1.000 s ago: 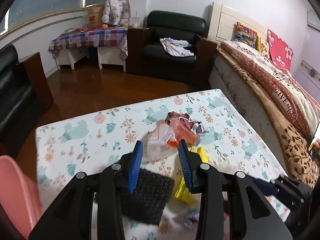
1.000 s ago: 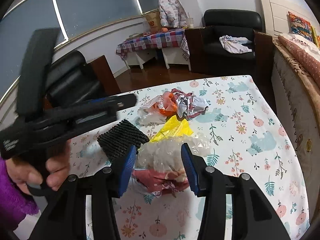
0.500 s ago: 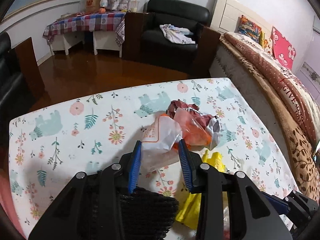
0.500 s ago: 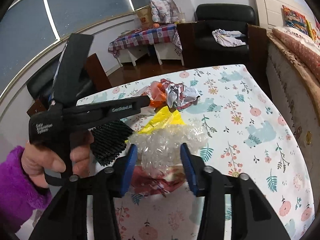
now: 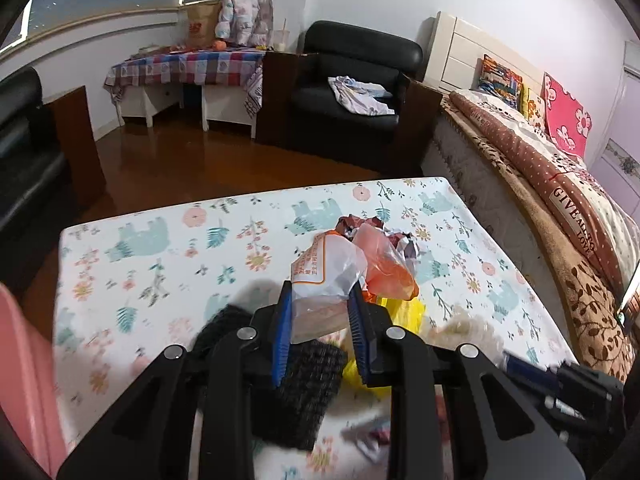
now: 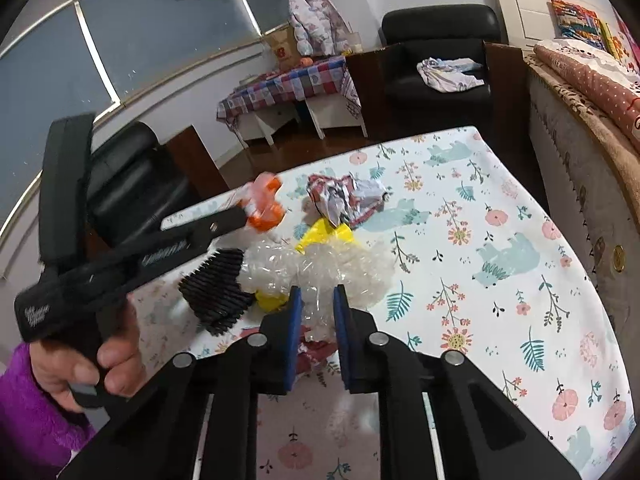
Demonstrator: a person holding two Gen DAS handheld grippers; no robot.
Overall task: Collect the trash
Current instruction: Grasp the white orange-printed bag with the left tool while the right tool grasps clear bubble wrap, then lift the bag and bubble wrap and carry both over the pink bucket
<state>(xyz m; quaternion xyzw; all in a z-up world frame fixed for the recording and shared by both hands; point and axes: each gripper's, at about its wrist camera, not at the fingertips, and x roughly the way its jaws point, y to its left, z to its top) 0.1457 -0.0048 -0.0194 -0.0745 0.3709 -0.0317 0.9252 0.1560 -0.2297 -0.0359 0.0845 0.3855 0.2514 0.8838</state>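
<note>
My left gripper (image 5: 320, 304) is shut on a clear plastic bag with orange print (image 5: 328, 268) and holds it above the table; an orange part hangs with it. The same gripper (image 6: 240, 216) shows in the right wrist view with the bag (image 6: 262, 200) at its tip. My right gripper (image 6: 316, 300) is shut on a wad of clear bubble wrap (image 6: 320, 264). A crumpled printed wrapper (image 6: 344, 198), a yellow bag (image 6: 324, 234) and a black mesh pad (image 6: 218, 286) lie on the floral tablecloth (image 6: 500, 248). A red wrapper (image 6: 316, 350) lies under the bubble wrap.
A pink bin (image 5: 24, 368) stands at the table's left front. A bed (image 5: 560, 184) runs along the right side. A black armchair (image 5: 352, 92) and a low table with a checked cloth (image 5: 188, 68) stand at the back, over a wood floor.
Both grippers have closed: the left on the clear printed bag, which it has lifted off the table, the right on the bubble wrap. The crumpled wrapper stays on the cloth.
</note>
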